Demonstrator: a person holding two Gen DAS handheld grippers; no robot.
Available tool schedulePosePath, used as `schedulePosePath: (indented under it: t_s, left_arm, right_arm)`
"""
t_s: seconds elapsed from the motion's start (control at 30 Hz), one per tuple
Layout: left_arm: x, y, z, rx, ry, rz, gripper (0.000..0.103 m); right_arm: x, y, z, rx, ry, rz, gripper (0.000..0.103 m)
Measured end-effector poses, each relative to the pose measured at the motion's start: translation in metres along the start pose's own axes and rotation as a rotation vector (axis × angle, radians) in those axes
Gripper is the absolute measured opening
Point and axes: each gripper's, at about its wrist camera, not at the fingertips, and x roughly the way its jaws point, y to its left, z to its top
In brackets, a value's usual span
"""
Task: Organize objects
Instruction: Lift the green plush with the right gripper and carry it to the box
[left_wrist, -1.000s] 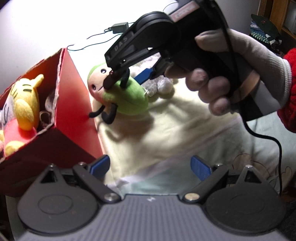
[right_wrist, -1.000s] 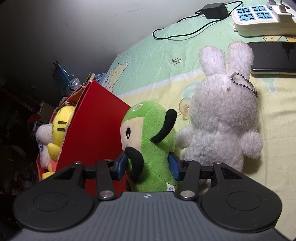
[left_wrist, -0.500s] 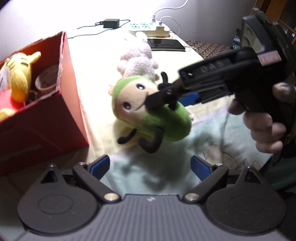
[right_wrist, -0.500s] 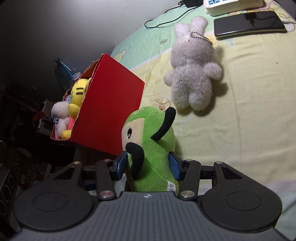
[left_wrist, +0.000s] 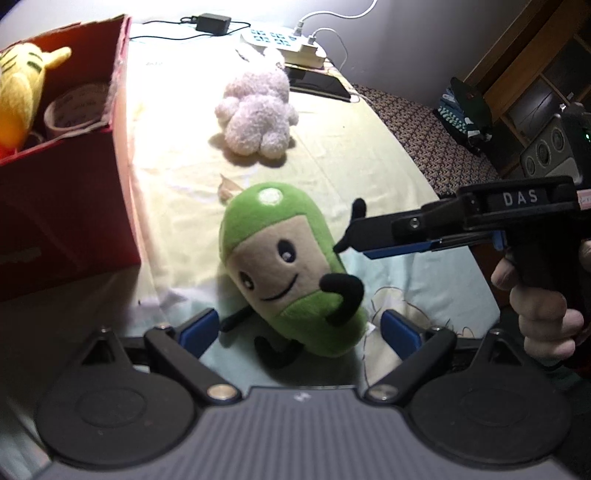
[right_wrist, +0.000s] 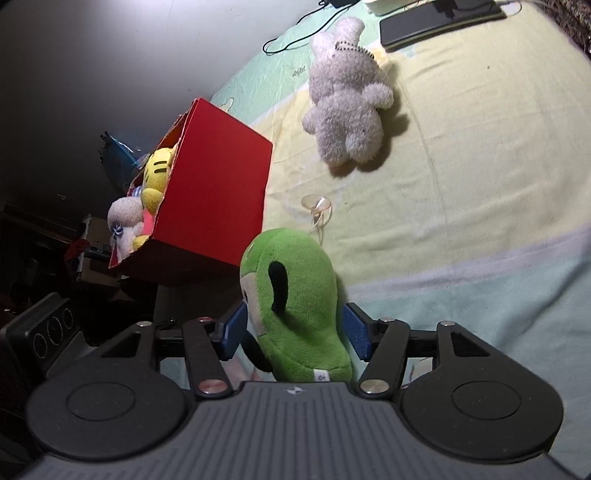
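Two grippers are mine here, and the red cardboard box (right_wrist: 218, 192) is my landmark. Largest is the bed sheet (right_wrist: 461, 206), pale yellow beside the box and pale green nearer me; its far edge is cut off in both views. The box stands on the sheet's edge, its open top only partly visible: a yellow striped plush (left_wrist: 20, 92) leans inside, cropped by the frame in the left view, with a roll of tape (left_wrist: 75, 107) next to it, and a white plush (right_wrist: 123, 218) whose shape I cannot make out.

Beyond the box lies the grey rabbit plush (right_wrist: 345, 107), well apart from it, a bead chain at its head. A dark phone (right_wrist: 439, 20) and a white power strip (left_wrist: 282, 44) sit farther still, both partly cropped.

Near the box's front corner hangs the green plush doll (left_wrist: 288, 273), lifted clear of the sheet. My right gripper (right_wrist: 295, 332) is clamped on its body, blue pads pressing both sides; its legs are hidden behind the doll's bulk in the right view. My left gripper (left_wrist: 299, 330) is spread wide with nothing between its pads, the doll just ahead of them. A clear suction cup (right_wrist: 316, 205) lies on the sheet beside the box, its cord faint.
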Motion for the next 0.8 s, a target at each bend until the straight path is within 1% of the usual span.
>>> schedulePosePath:
  t_s: [0.1,0.17,0.23,0.27,0.3,0.33,0.43,0.5,0.63,0.7,0.8]
  left_arm:
    - [0.011,0.002,0.007,-0.014,0.008,-0.019,0.093]
    - [0.021,0.001,0.012,-0.021,0.024,-0.032,0.092]
    - [0.029,0.000,0.015,-0.022,0.044,-0.033,0.084]
    - [0.032,-0.001,0.016,-0.019,0.052,-0.037,0.079]
    - [0.032,-0.003,0.016,-0.013,0.053,-0.026,0.080]
    - [0.032,-0.005,0.014,-0.001,0.052,-0.017,0.080]
    - [0.025,-0.010,0.011,0.035,0.045,-0.014,0.078]
    - [0.016,-0.017,0.012,0.074,0.019,-0.008,0.078]
    - [-0.014,-0.031,0.021,0.159,-0.078,0.018,0.078]
    - [-0.033,-0.032,0.029,0.176,-0.132,0.025,0.078]
    - [-0.063,-0.023,0.044,0.172,-0.216,0.025,0.078]
  right_arm:
    - [0.008,-0.004,0.004,0.020,-0.001,-0.002,0.061]
    - [0.019,-0.006,0.005,0.032,0.016,-0.032,0.062]
    - [0.026,-0.010,0.003,0.069,0.037,0.008,0.063]
    - [0.028,-0.010,0.001,0.089,0.051,0.033,0.057]
    - [0.030,-0.009,-0.001,0.100,0.058,0.057,0.053]
    - [0.029,-0.007,-0.004,0.101,0.056,0.059,0.050]
    - [0.021,0.001,-0.007,0.068,0.043,0.053,0.048]
    - [0.011,0.007,-0.007,0.055,0.018,0.068,0.048]
    - [-0.013,0.026,-0.002,0.030,-0.068,0.116,0.048]
    - [-0.021,0.038,0.004,0.012,-0.115,0.142,0.048]
    - [-0.028,0.063,0.013,-0.034,-0.192,0.186,0.048]
